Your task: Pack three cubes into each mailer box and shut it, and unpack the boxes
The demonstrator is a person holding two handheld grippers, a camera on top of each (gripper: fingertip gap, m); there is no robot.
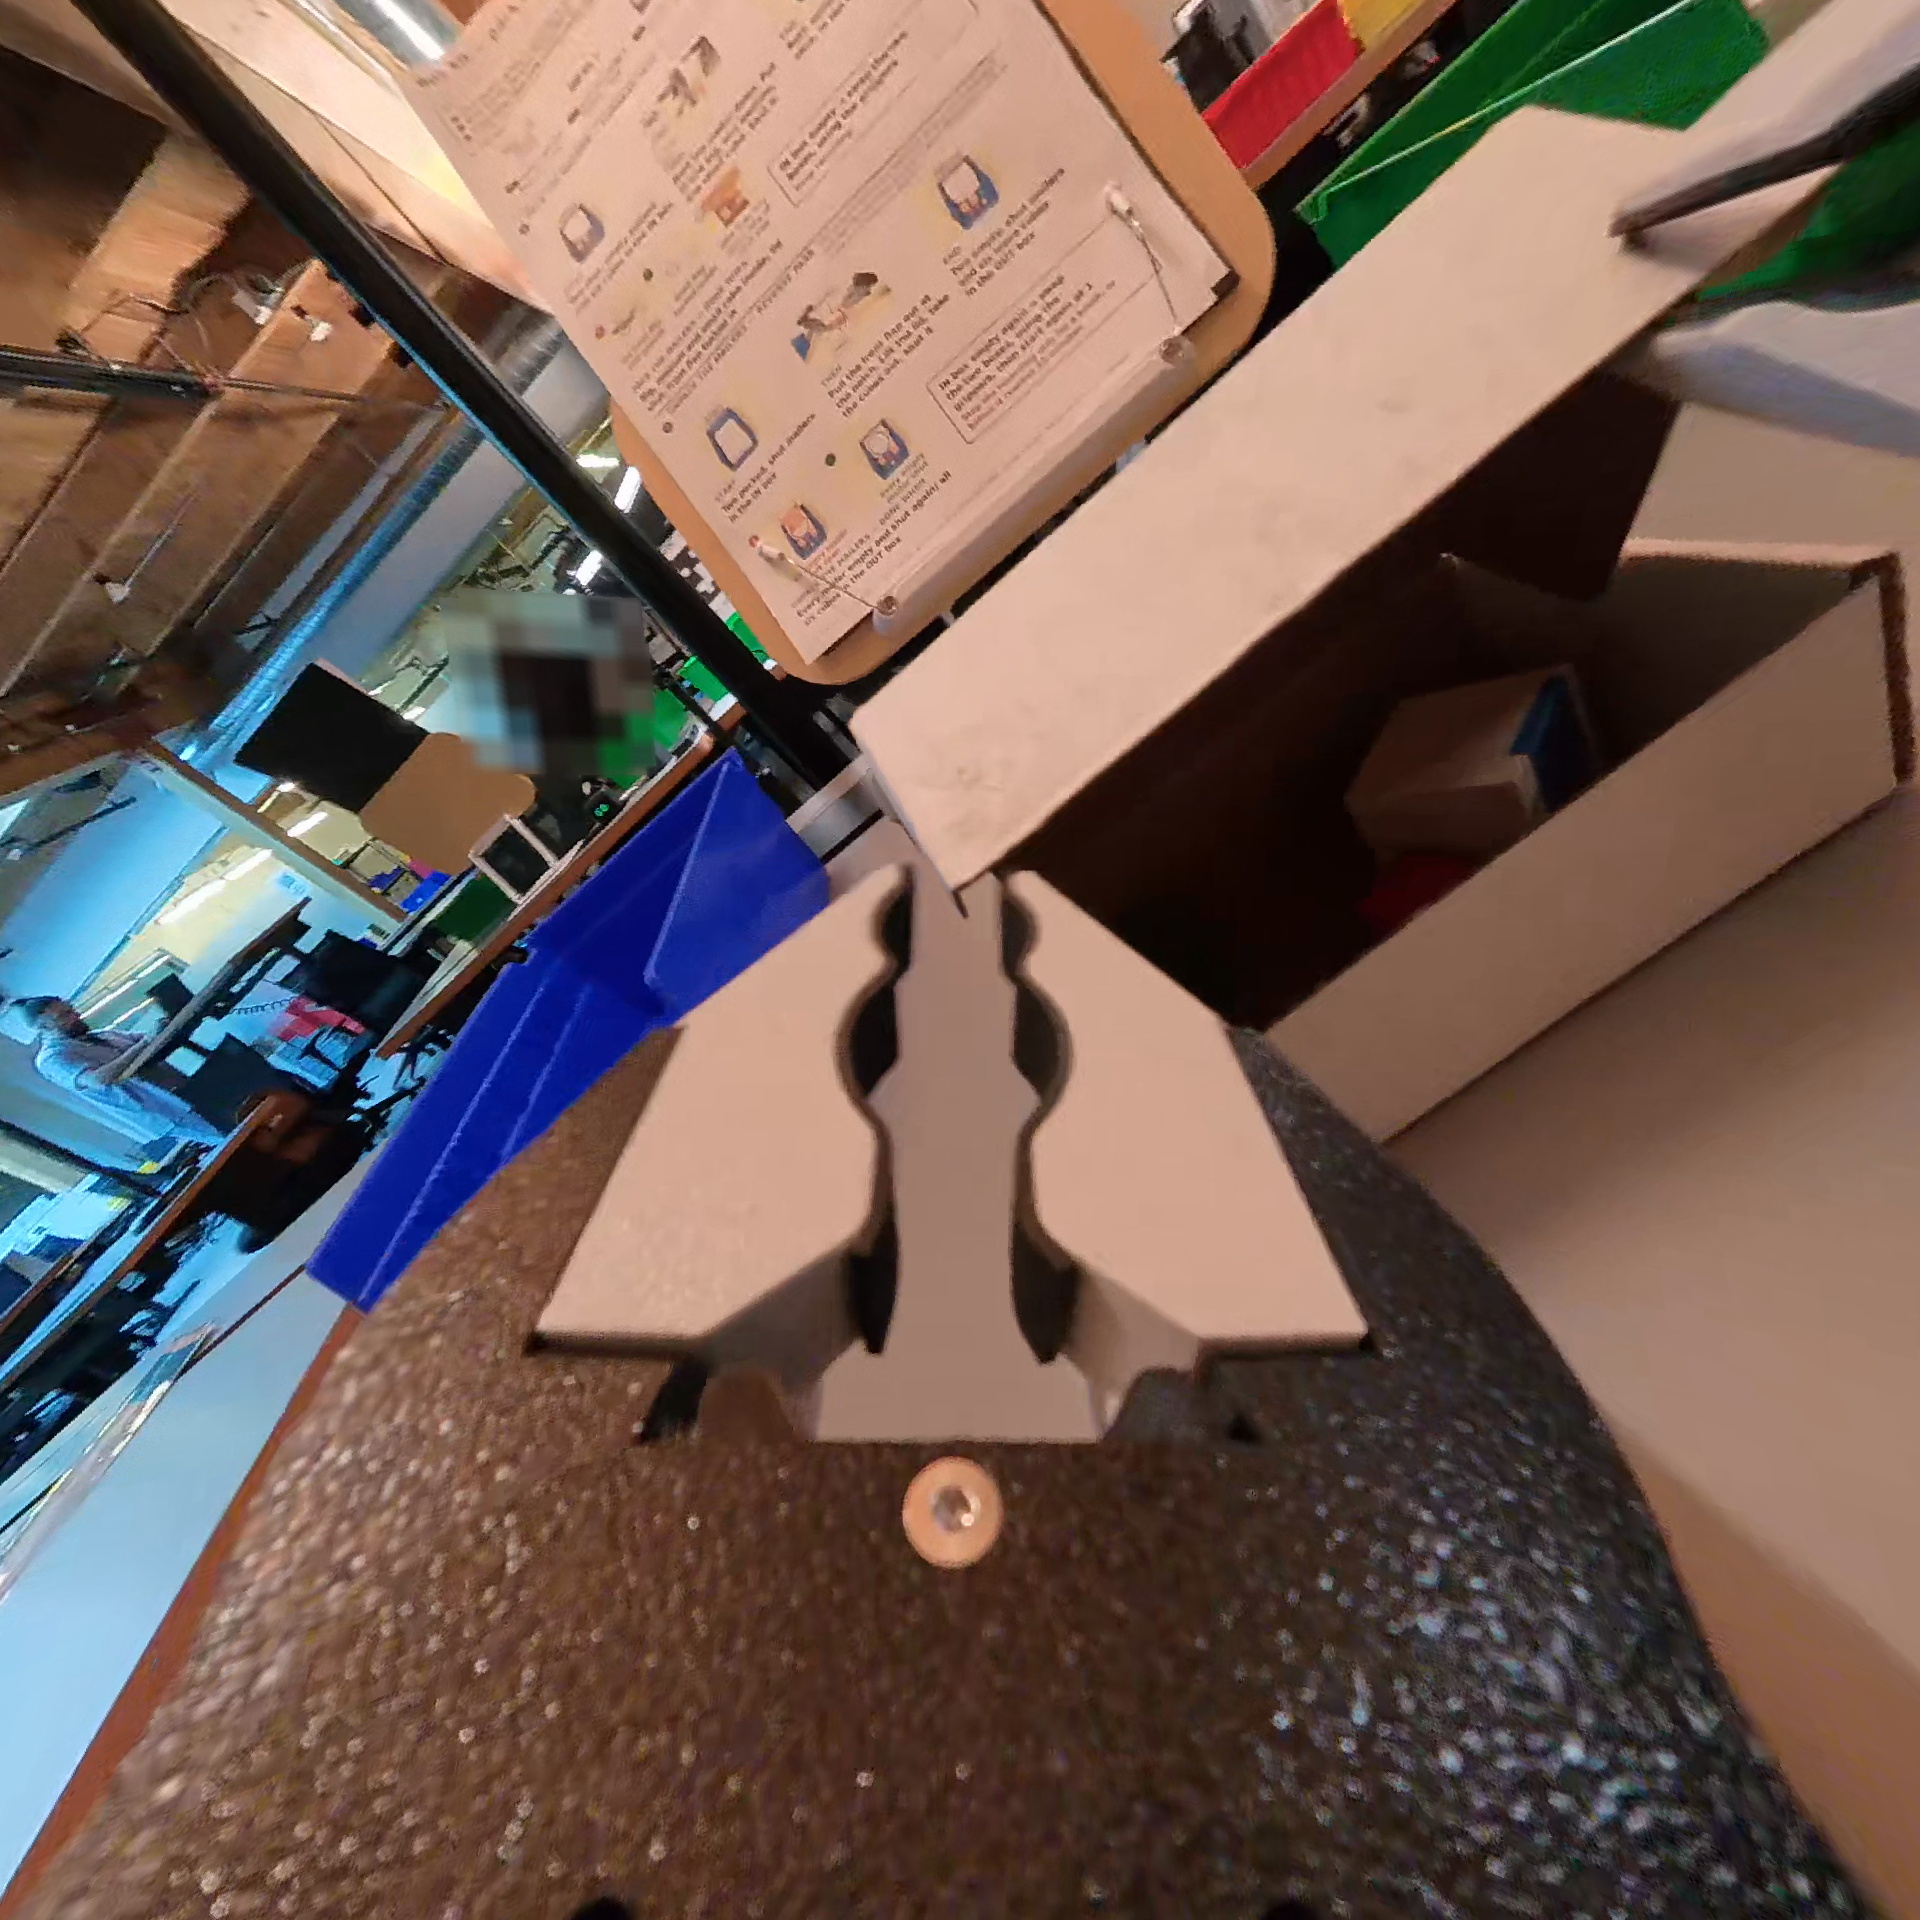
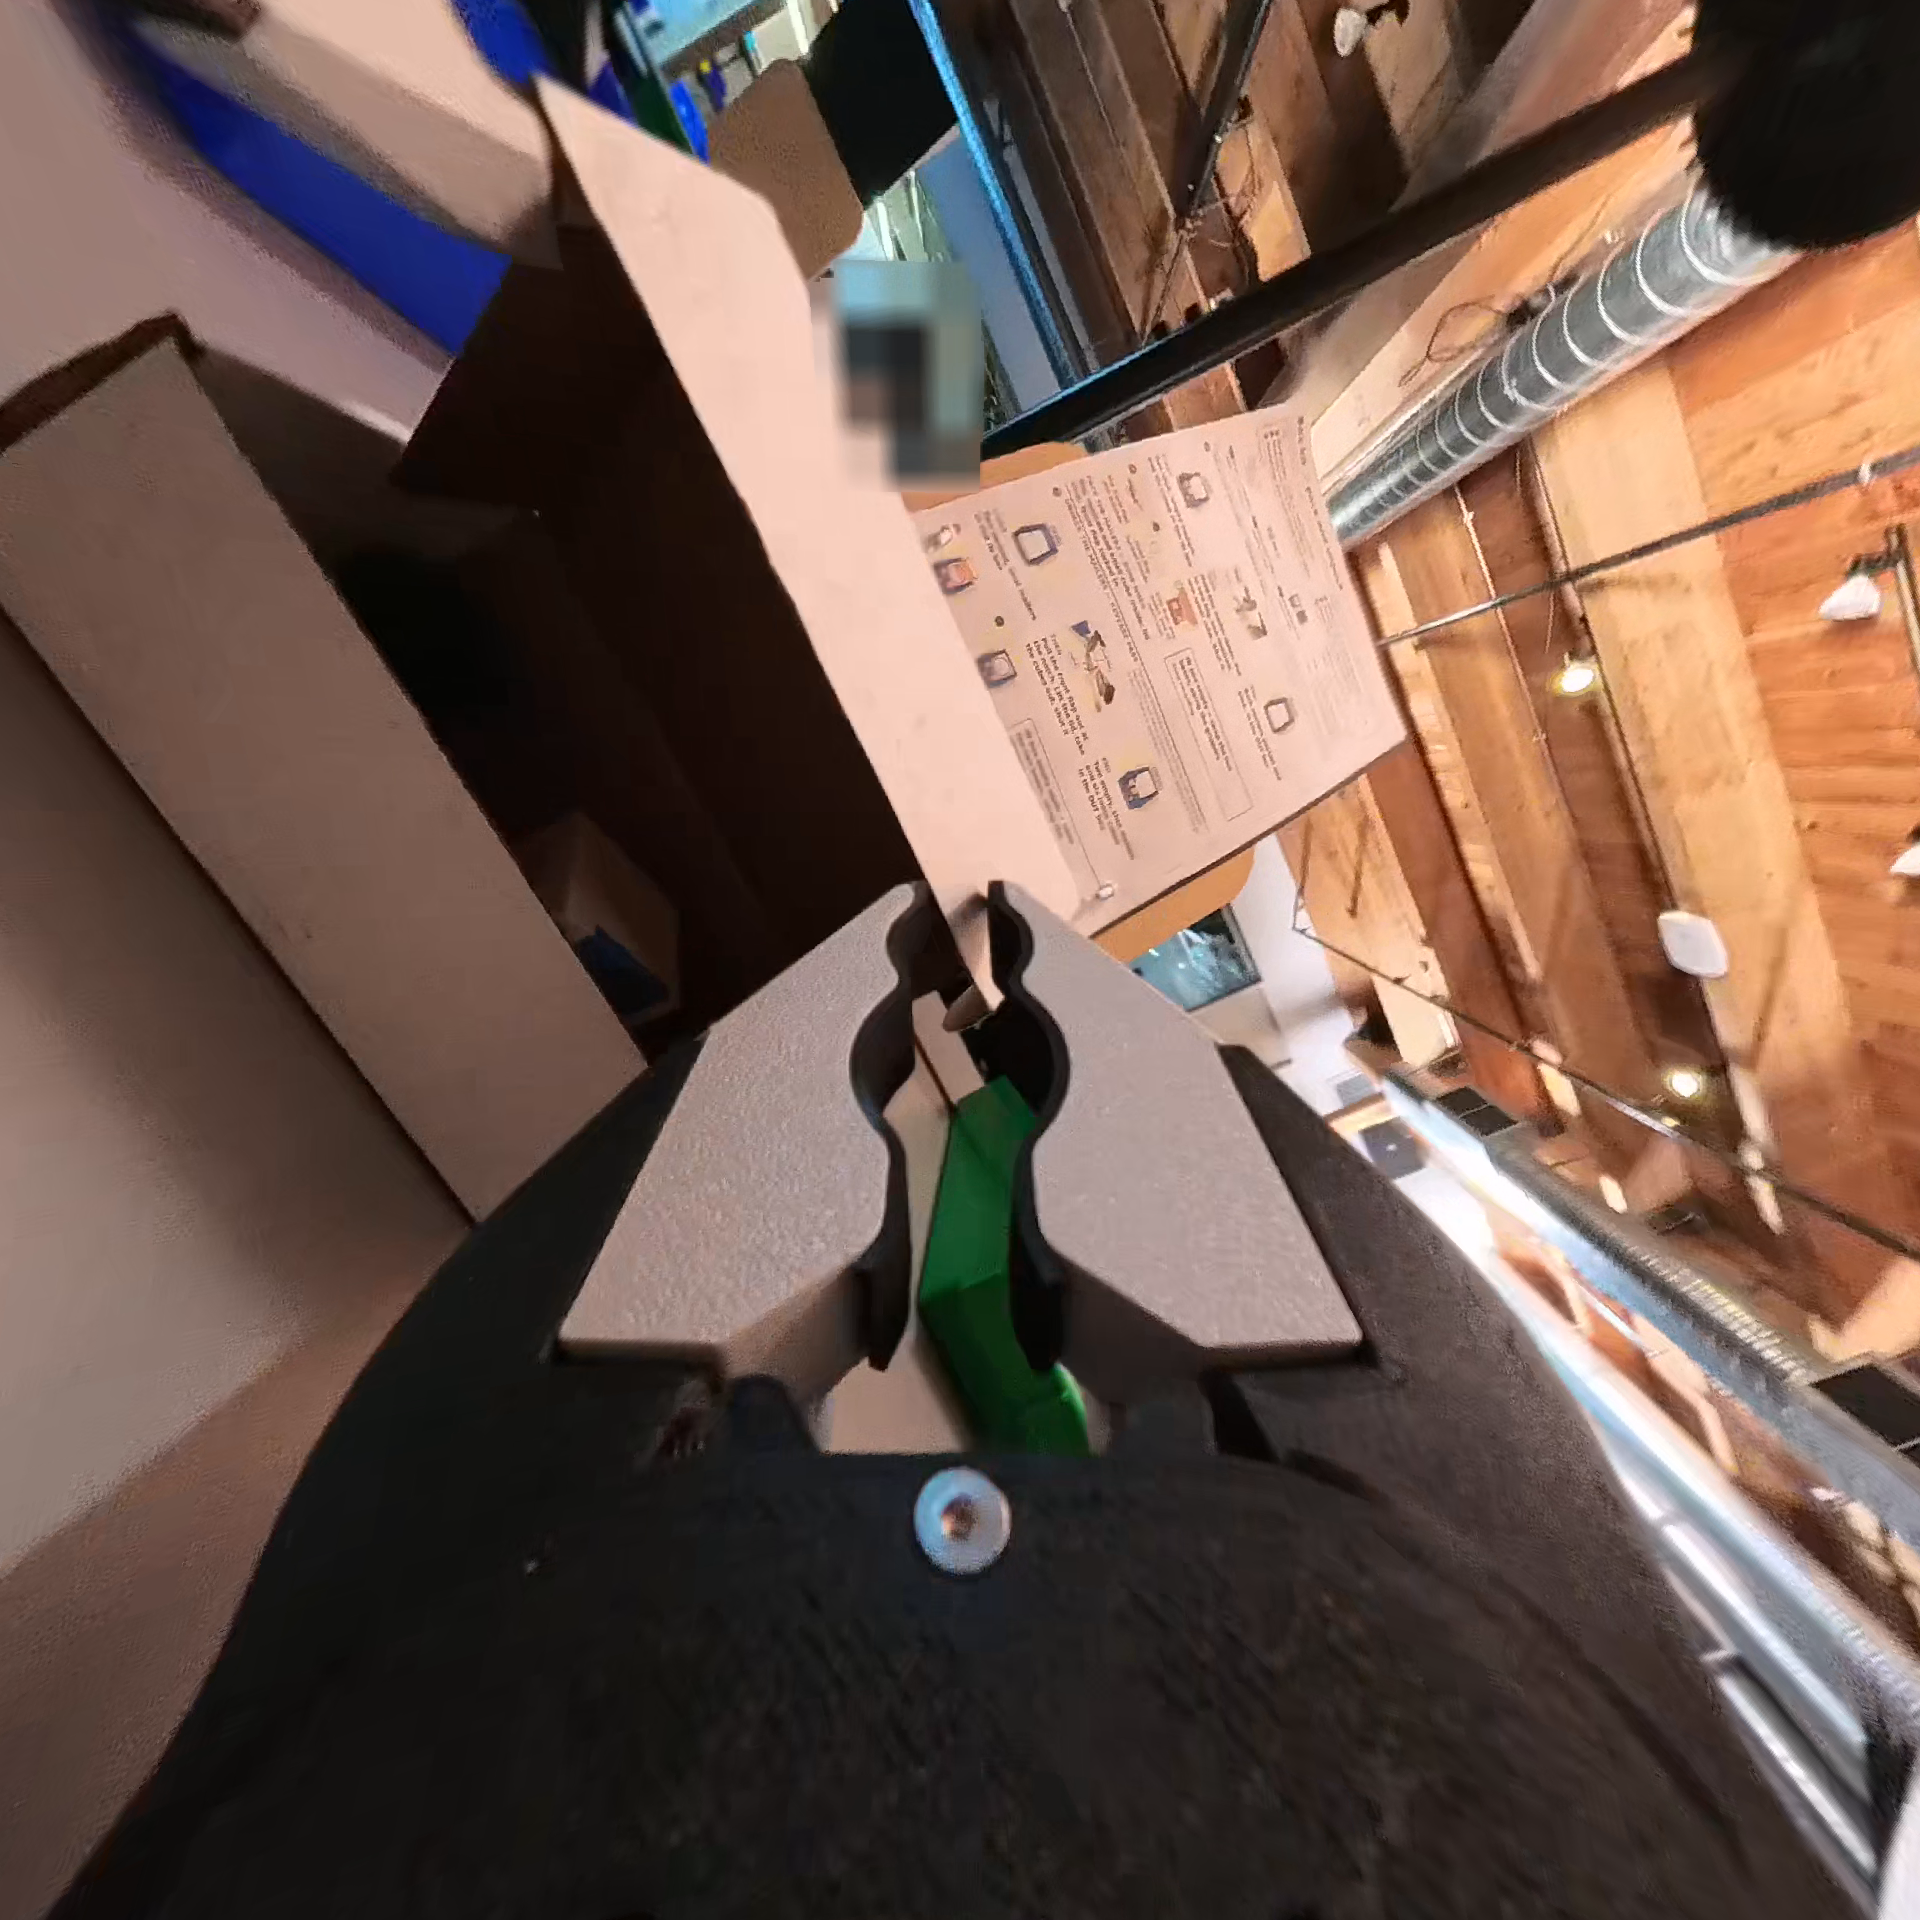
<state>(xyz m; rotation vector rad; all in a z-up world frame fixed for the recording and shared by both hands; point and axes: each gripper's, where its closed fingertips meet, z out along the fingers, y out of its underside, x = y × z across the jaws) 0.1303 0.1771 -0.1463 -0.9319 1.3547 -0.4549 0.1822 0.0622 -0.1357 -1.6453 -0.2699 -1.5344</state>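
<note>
A white mailer box lies on the pale table with its lid raised and half open. Inside it I see a tan cube, a blue cube and a red cube. My left gripper is shut on the lid's front corner. My right gripper is shut on the lid's other front corner. In the right wrist view the box wall stands at the left, with a tan cube and a blue cube in the shadow inside. A dark part at the lid's far corner looks like the right gripper.
A blue bin stands behind the box on the left, a green bin and a red one on the right. The green bin also shows between the right fingers. An instruction sheet on a board stands behind, beside a black pole.
</note>
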